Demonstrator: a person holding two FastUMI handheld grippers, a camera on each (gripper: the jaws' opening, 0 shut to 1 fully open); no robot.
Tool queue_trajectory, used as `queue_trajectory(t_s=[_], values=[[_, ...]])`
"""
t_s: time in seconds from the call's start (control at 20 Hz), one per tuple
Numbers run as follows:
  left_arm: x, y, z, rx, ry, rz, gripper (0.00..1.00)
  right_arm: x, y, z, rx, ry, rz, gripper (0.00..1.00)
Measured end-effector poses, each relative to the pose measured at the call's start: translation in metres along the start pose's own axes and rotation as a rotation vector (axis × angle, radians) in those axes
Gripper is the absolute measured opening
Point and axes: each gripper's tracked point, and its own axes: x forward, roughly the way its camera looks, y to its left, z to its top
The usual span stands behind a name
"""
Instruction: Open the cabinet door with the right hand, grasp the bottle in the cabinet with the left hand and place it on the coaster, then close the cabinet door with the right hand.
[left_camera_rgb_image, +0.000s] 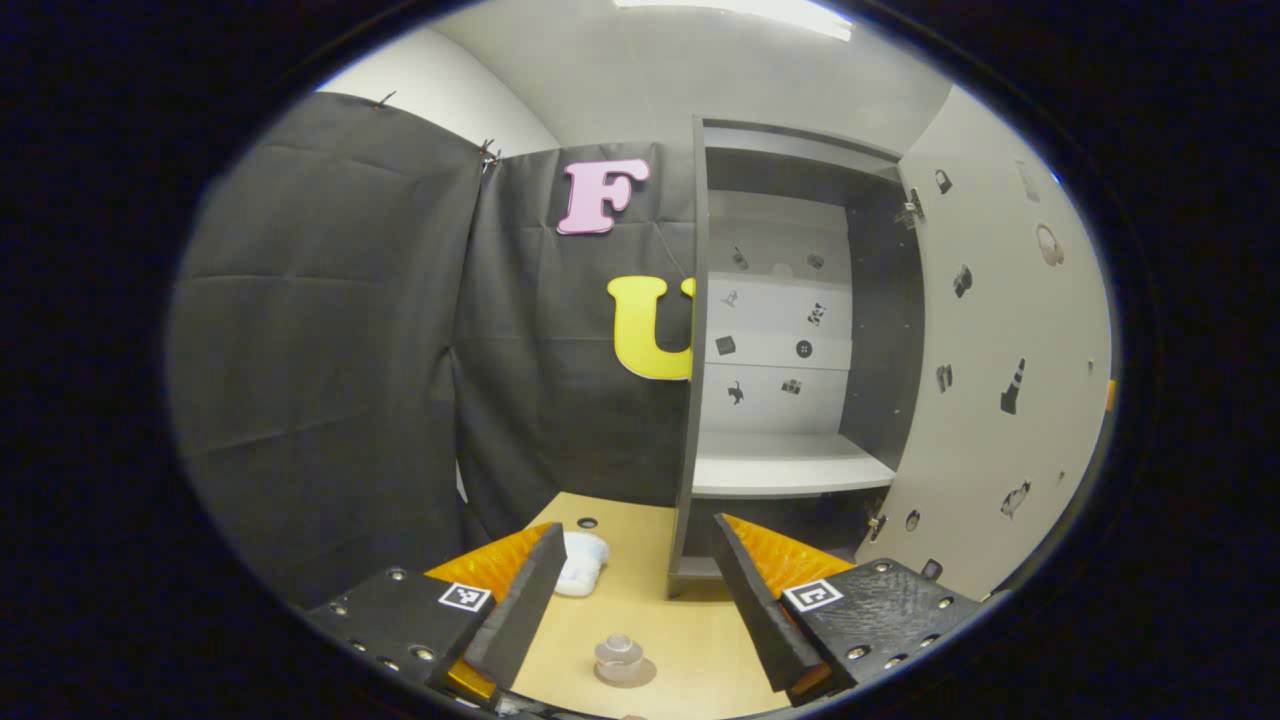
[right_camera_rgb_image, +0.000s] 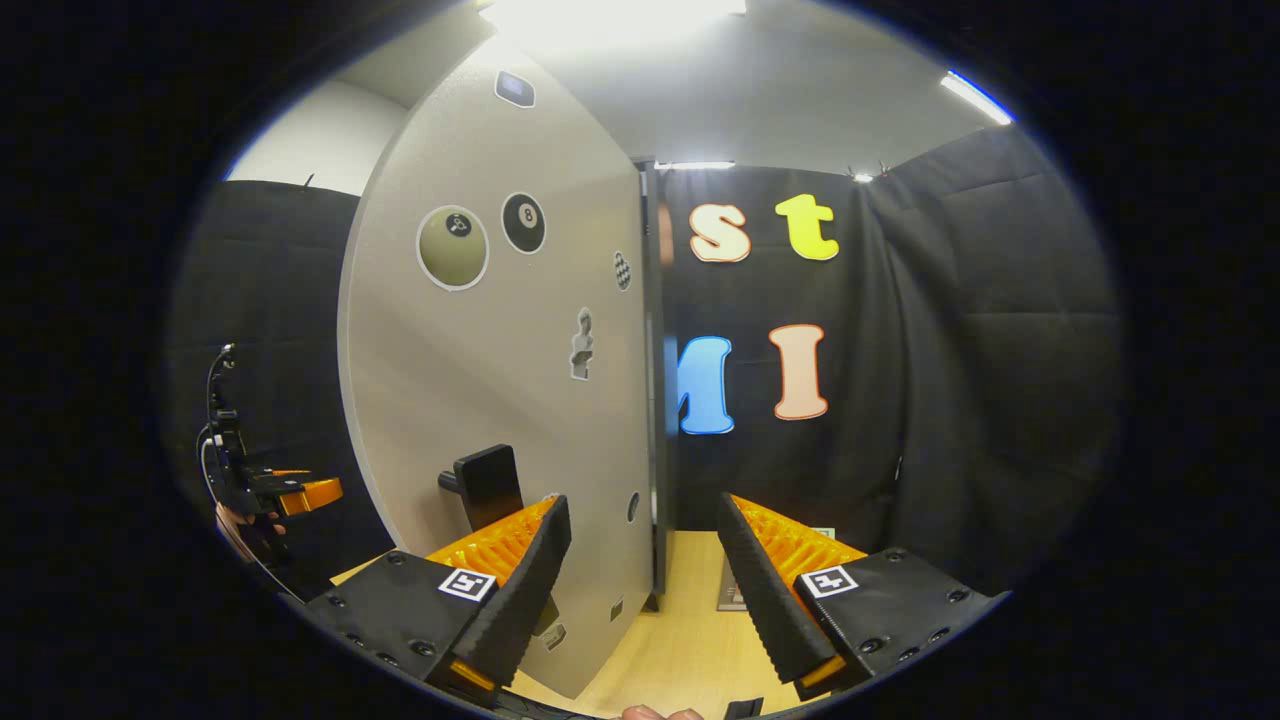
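The cabinet (left_camera_rgb_image: 695, 330) stands open, and its white shelf (left_camera_rgb_image: 785, 462) is bare. Its door (left_camera_rgb_image: 990, 380) is swung out to the right. A small clear bottle (left_camera_rgb_image: 618, 652) stands upright on a round coaster (left_camera_rgb_image: 640, 678) on the wooden table, low between the fingers of my left gripper (left_camera_rgb_image: 640, 610), which is open and not touching it. In the right gripper view the door's outer face (right_camera_rgb_image: 500, 380) with its black handle (right_camera_rgb_image: 487, 485) is close ahead. My right gripper (right_camera_rgb_image: 645, 590) is open beside the handle, holding nothing. The left gripper (right_camera_rgb_image: 290, 492) shows far left, held by a hand (right_camera_rgb_image: 245, 525).
A white crumpled object (left_camera_rgb_image: 582, 562) lies on the table (left_camera_rgb_image: 640, 560) left of the cabinet's base, near a small round hole (left_camera_rgb_image: 587, 522). Black cloth walls close in the booth on the left and behind. The door's edge (right_camera_rgb_image: 650, 400) stands just ahead of my right gripper.
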Motion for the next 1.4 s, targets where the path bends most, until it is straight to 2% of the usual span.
queue_trajectory(t_s=[0.2,0.55,0.75,0.9,1.1,1.15,1.2,1.25,1.3,1.4], values=[[0.007,0.022,0.004,-0.014,-0.012,-0.009,0.89,0.019,0.044,0.0,0.002,0.011,0.058,0.95],[0.026,0.071,0.003,-0.03,-0.025,-0.005,0.89,0.054,0.104,-0.007,0.003,0.022,0.107,0.95],[0.039,0.083,0.001,-0.033,-0.021,-0.038,0.89,0.078,0.145,-0.012,-0.018,0.023,0.134,0.95],[0.046,0.094,0.002,-0.045,-0.02,-0.046,0.89,0.1,0.176,-0.024,0.001,0.053,0.166,0.95],[0.047,0.093,-0.005,-0.064,-0.008,-0.097,0.89,0.118,0.217,-0.031,0.049,0.073,0.214,0.95],[0.049,0.092,-0.005,-0.061,-0.007,-0.105,0.89,0.12,0.224,-0.029,0.055,0.073,0.217,0.95],[0.049,0.092,-0.005,-0.058,-0.007,-0.112,0.89,0.121,0.229,-0.026,0.058,0.074,0.222,0.9],[0.051,0.091,-0.005,-0.058,-0.008,-0.119,0.89,0.122,0.231,-0.023,0.057,0.07,0.225,0.9],[0.051,0.089,-0.005,-0.06,-0.012,-0.126,0.89,0.124,0.23,-0.02,0.055,0.063,0.224,0.95],[0.053,0.088,-0.006,-0.064,-0.01,-0.139,0.89,0.119,0.221,-0.015,0.049,0.051,0.21,0.95]])
